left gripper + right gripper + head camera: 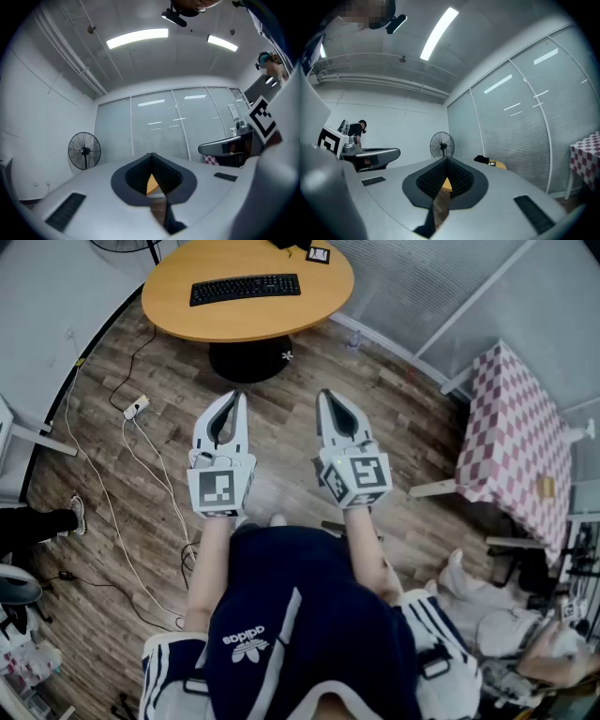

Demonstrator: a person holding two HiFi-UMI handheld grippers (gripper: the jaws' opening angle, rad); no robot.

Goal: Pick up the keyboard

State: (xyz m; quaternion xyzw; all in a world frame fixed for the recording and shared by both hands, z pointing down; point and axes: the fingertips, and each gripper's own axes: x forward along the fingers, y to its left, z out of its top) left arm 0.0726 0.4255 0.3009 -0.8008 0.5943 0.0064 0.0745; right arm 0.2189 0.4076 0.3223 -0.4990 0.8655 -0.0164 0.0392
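adidas logo (248, 641), navy clothing (314, 601), black keyboard (246, 288)

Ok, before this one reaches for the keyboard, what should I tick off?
1. Keyboard in view, lying flat on the round table: ok.
2. Room around the keyboard for a grasp: ok; the small items sit apart at the table's far edge.
3. Left gripper open for a grasp: not ok, shut and empty.
4. Right gripper open for a grasp: not ok, shut and empty.
5. Grippers at the keyboard: not ok, both are short of the table, above the floor.
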